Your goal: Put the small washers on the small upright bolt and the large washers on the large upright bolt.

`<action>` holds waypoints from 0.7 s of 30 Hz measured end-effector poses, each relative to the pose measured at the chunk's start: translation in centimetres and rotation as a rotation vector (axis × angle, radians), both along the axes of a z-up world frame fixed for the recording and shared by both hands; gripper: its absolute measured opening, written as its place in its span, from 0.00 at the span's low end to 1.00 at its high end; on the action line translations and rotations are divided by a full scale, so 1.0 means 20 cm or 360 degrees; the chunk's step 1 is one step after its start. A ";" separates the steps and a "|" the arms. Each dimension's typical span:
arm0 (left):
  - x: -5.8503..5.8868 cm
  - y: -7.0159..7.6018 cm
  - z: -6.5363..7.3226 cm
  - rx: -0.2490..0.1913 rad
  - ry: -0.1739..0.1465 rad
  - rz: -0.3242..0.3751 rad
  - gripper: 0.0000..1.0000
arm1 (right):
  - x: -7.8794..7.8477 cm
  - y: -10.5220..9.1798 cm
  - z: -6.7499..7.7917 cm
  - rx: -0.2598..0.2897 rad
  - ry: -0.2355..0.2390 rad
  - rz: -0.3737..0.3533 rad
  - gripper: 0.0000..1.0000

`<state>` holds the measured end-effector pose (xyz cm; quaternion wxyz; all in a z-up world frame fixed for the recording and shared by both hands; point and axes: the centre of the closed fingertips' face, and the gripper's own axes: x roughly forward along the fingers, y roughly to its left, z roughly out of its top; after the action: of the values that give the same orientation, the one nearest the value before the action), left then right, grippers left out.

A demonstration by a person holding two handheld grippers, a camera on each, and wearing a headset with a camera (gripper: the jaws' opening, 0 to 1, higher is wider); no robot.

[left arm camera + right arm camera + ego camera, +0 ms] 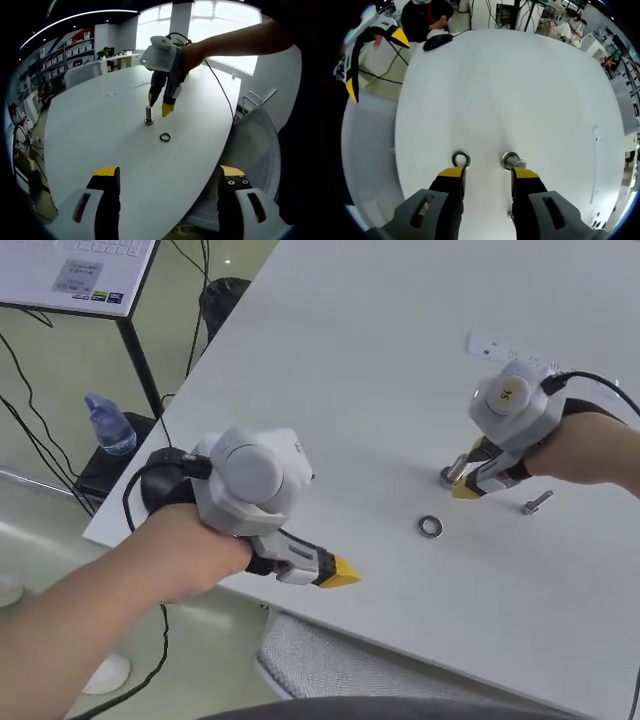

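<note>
A large bolt stands upright on the white table, with a washer around its foot. My right gripper hovers open just beside it; in the right gripper view the bolt is just ahead of the right fingertip and a loose washer just ahead of the left one. The same washer lies flat in front of the bolt. A smaller bolt is to the right; I cannot tell whether it stands. My left gripper is open and empty at the table's near edge, its own view facing the bolt and washer.
A grey mesh chair is tucked under the table's near edge. A white strip lies on the far right of the tabletop. Off the left edge are a desk with a laptop, a water bottle and floor cables.
</note>
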<state>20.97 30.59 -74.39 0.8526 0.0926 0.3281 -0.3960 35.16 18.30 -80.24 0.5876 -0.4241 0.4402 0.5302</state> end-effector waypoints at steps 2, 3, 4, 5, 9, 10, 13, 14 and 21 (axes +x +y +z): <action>0.00 0.00 0.00 0.0002 0.0000 -0.0002 0.79 | -0.03 0.00 0.01 0.0006 0.0001 0.0004 0.38; 0.00 0.00 0.01 0.0001 -0.0001 -0.0003 0.79 | -0.03 0.00 0.01 0.0009 0.0002 0.0005 0.38; 0.00 0.00 0.01 0.0003 0.0000 -0.0005 0.79 | -0.05 0.00 0.01 0.0012 0.0007 0.0004 0.38; 0.01 0.00 0.02 0.0006 -0.0003 -0.0006 0.79 | -0.06 0.00 0.01 0.0016 0.0009 0.0003 0.38; 0.02 0.01 0.04 -0.0004 -0.0006 0.0000 0.79 | -0.10 0.00 0.00 0.0034 0.0019 -0.0003 0.38; 0.03 0.02 0.04 -0.0002 -0.0015 0.0003 0.79 | -0.12 0.00 0.00 0.0043 0.0029 -0.0005 0.38; 0.04 0.02 0.05 -0.0005 -0.0018 0.0009 0.79 | -0.16 -0.01 -0.02 0.0025 0.0032 0.0010 0.38; 0.04 0.02 0.05 -0.0006 -0.0022 0.0010 0.79 | -0.18 -0.01 -0.02 0.0023 0.0035 0.0015 0.38; 0.02 -0.01 0.06 -0.0048 -0.0029 0.0002 0.82 | -0.24 -0.02 -0.03 0.0022 0.0057 0.0013 0.38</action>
<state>21.44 30.38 -73.20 0.8571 0.0833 0.3144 -0.3995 30.28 17.92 -80.79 0.5805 -0.4123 0.4452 0.5430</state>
